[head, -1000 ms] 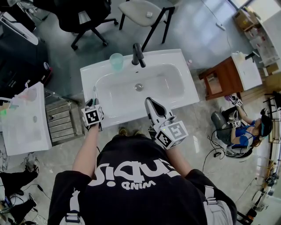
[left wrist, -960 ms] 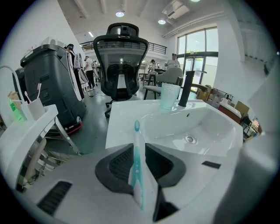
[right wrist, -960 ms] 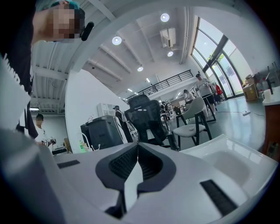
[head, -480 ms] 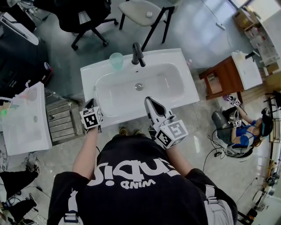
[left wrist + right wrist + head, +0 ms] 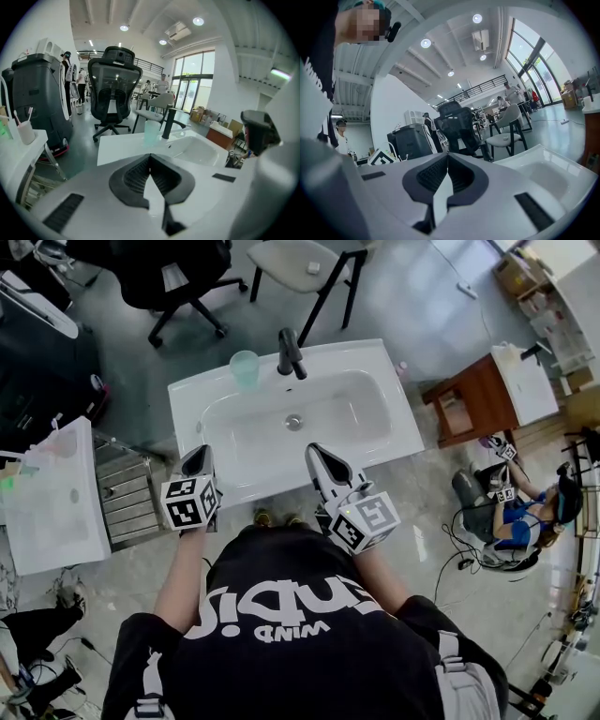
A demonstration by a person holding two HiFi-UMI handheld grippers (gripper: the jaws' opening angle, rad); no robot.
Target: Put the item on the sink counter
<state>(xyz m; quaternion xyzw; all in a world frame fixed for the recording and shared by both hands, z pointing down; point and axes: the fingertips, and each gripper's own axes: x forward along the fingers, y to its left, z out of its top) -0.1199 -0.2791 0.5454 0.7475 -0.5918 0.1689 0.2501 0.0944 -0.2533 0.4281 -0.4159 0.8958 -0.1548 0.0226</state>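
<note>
A pale green translucent cup (image 5: 245, 367) stands upright on the white sink counter (image 5: 192, 395), back left beside the black faucet (image 5: 291, 354). In the left gripper view the cup (image 5: 152, 131) sits ahead of the jaws next to the faucet (image 5: 168, 123). My left gripper (image 5: 198, 462) is shut and empty, held over the counter's front left edge. My right gripper (image 5: 318, 461) is shut and empty too, above the front rim of the basin. Both stay well short of the cup.
A white table (image 5: 52, 502) with small items stands at the left. A black office chair (image 5: 178, 277) and a white chair (image 5: 300, 263) stand behind the sink. A wooden stand (image 5: 473, 404) is at the right, and a seated person (image 5: 520, 517) beyond it.
Both grippers have drawn back a little toward my body. The left one has lifted and tilted so its jaws show more. The cup has not moved.
</note>
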